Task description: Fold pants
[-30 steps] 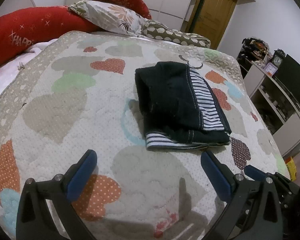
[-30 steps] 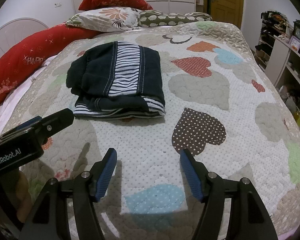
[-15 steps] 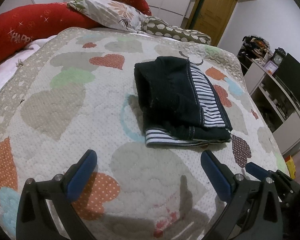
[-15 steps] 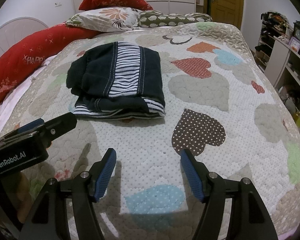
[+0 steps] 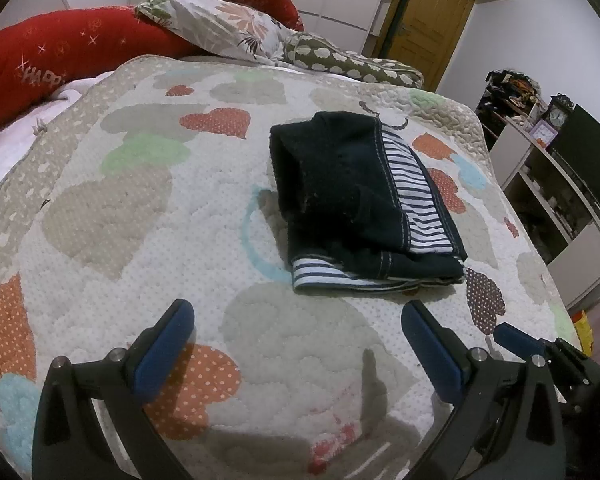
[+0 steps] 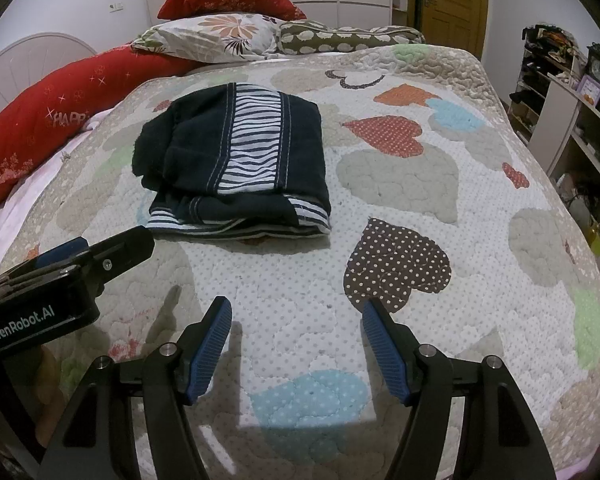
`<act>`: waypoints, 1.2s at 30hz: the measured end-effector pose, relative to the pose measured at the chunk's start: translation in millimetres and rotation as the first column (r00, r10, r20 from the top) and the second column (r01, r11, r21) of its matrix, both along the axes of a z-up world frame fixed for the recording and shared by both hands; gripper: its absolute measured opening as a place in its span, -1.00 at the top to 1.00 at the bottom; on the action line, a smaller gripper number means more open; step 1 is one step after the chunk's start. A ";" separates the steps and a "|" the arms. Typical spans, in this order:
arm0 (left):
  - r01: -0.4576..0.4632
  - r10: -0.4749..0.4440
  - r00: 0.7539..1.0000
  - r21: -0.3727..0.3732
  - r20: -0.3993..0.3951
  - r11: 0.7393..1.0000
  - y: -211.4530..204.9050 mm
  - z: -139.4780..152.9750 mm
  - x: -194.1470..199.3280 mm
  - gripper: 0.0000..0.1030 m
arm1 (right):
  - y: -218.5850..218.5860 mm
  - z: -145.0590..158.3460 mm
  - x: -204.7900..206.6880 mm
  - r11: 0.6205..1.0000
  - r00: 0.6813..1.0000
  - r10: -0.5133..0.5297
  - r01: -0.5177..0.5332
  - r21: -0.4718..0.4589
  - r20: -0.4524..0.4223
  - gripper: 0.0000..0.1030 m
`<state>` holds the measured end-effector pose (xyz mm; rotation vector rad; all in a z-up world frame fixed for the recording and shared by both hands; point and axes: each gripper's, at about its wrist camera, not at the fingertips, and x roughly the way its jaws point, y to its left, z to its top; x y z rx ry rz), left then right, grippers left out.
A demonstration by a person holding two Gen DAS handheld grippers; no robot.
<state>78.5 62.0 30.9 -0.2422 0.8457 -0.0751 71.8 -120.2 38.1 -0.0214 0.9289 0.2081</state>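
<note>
The dark navy pants [image 5: 352, 196] with a white striped side band lie folded into a compact stack on the heart-patterned quilt [image 5: 112, 208]. In the right wrist view the pants [image 6: 240, 164] sit ahead and to the left. My left gripper [image 5: 296, 320] is open and empty, held above the quilt short of the stack's near edge. My right gripper [image 6: 296, 316] is open and empty, above the quilt to the right of the stack. The left gripper's black body [image 6: 60, 280] shows at the left of the right wrist view.
Red bolsters [image 6: 60, 116], a floral pillow [image 6: 216, 36] and a spotted pillow [image 6: 348, 36] lie at the head of the bed. White shelves [image 6: 572, 120] with clutter and a clock stand past the bed's right edge. A wooden door [image 6: 452, 4] is behind.
Both grippers stay open and empty. The left wrist view has shifted slightly, tilting down and then back up; the pants have not moved.
</note>
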 end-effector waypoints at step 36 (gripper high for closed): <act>-0.016 0.016 1.000 -0.017 -0.011 1.000 5.2 -2.4 1.3 -1.00 | 21.2 0.2 4.4 0.998 0.998 0.051 -0.050 -0.049 0.022 -0.47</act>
